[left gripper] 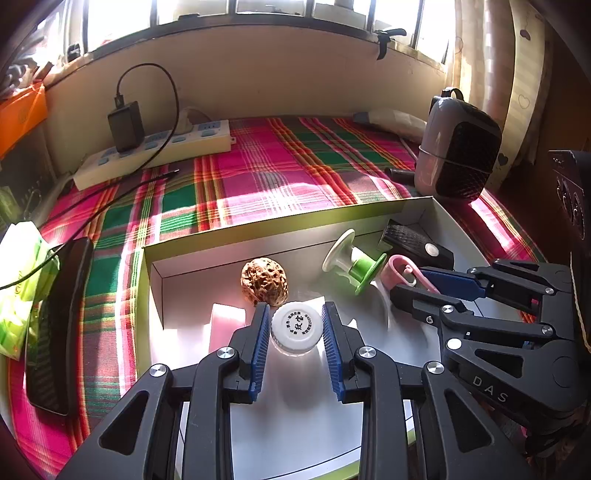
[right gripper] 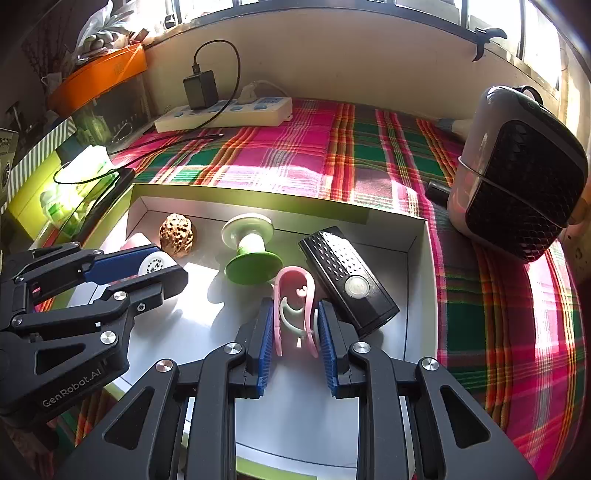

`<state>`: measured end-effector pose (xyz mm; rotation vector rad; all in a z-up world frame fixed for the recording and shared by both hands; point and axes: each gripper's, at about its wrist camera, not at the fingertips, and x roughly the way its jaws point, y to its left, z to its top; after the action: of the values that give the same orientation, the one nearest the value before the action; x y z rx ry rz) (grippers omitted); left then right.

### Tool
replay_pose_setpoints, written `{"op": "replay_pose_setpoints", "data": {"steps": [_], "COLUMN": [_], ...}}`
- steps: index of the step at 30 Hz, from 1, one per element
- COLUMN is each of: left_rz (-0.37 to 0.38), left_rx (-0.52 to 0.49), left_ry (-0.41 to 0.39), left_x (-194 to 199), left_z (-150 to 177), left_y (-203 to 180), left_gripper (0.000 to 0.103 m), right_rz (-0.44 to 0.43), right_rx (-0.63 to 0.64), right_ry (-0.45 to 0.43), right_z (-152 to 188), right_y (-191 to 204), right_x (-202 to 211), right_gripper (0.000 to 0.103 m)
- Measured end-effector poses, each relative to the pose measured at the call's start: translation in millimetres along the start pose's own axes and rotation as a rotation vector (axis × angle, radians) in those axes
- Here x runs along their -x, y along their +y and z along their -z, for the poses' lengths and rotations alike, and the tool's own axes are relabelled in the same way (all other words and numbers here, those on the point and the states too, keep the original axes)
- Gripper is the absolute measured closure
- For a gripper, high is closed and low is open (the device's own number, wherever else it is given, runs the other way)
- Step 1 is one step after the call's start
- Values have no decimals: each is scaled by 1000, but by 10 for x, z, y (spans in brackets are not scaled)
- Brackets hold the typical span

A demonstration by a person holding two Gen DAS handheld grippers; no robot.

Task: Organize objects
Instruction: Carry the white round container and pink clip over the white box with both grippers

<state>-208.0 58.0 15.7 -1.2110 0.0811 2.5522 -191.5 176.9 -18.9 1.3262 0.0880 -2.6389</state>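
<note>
Plaid-covered bench carries the white box (left gripper: 439, 218). Inside it, left gripper (left gripper: 295, 328) jaws clamp the bottle cap (left gripper: 295, 325); right gripper (right gripper: 295, 328) jaws pinch the pink clip (right gripper: 293, 295). Springy clip may squirt free toward the box's black remote (right gripper: 347, 277).

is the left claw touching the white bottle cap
Touching: in the left wrist view the left claw has both blue pads pressed against the sides of the white bottle cap.

Sunlit window (left gripper: 258, 9) w/ dark bars; beige wall (left gripper: 277, 77); plaid cloth (left gripper: 280, 166).
</note>
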Motion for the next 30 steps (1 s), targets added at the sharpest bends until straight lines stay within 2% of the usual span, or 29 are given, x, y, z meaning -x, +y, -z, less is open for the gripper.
{"op": "replay_pose_setpoints", "data": {"steps": [30], "left_rz": [-12], "left_rx": [0], "left_ry": [15], "left_x": [-60], "left_z": [14], "left_y": [-11], "left_gripper": [77], "right_rz": [-8], "right_rx": [-21], "right_ry": [-17], "right_z": [13], "right_y": [-33], "right_x": [12], "right_gripper": [78]}}
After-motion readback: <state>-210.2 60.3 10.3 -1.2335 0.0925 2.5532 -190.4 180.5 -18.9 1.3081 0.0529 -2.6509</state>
